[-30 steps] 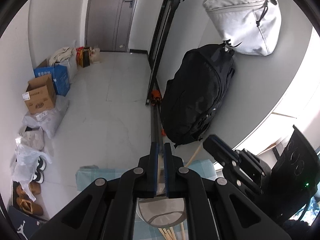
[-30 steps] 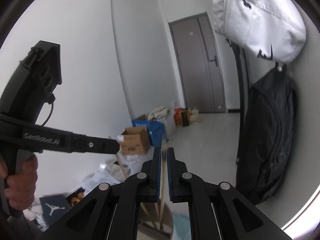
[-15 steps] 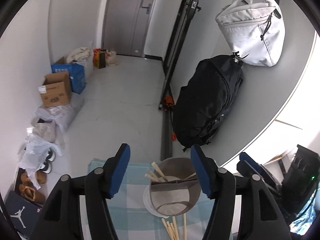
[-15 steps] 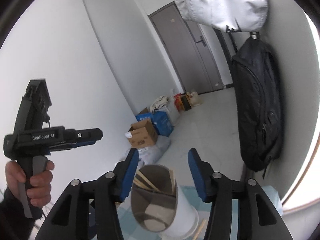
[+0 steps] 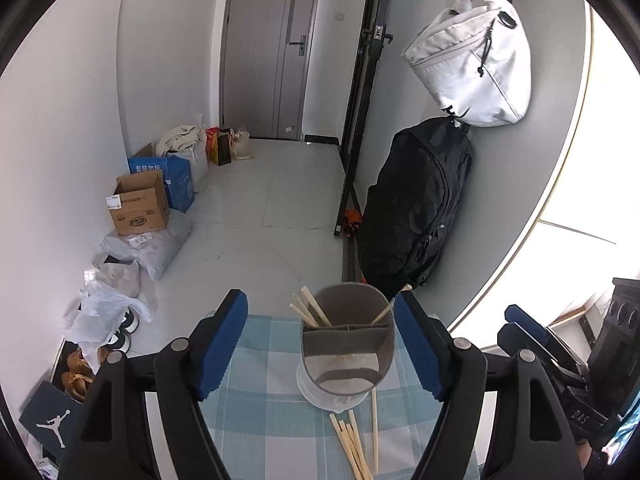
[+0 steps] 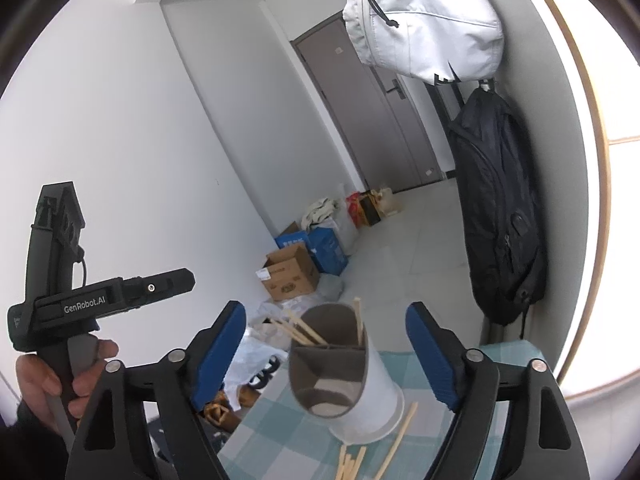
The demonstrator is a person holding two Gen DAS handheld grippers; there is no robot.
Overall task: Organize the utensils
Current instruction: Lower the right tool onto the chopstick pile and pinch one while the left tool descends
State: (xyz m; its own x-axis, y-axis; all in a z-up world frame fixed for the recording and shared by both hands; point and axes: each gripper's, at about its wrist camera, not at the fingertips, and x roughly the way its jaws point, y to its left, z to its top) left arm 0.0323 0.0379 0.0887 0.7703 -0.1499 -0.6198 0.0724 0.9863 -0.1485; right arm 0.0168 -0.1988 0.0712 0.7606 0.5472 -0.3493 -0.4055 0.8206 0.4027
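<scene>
A grey divided utensil holder (image 5: 346, 344) stands on a blue-checked cloth (image 5: 260, 400), with a few wooden chopsticks (image 5: 308, 310) leaning out of its far compartments. Several loose chopsticks (image 5: 352, 444) lie on the cloth in front of it. My left gripper (image 5: 320, 344) hangs above and short of the holder, its jaws opening wide with nothing pressed between the blue pads. The right wrist view shows the same holder (image 6: 340, 376), its chopsticks (image 6: 304, 330) and the loose ones (image 6: 400, 436). My right gripper (image 6: 326, 354) is likewise opening, clear of the holder.
A black backpack (image 5: 416, 204) and a white bag (image 5: 472, 60) hang on the right wall. Cardboard boxes (image 5: 140, 204), plastic bags and shoes line the floor at left. A hand (image 6: 60, 376) holds the left gripper (image 6: 180, 282) at that view's left; the right gripper (image 5: 516, 326) sits at the other view's right edge.
Both grippers went from shut to wide open. Both drew back and tilted, so the holder and the loose chopsticks came into view between the fingers.
</scene>
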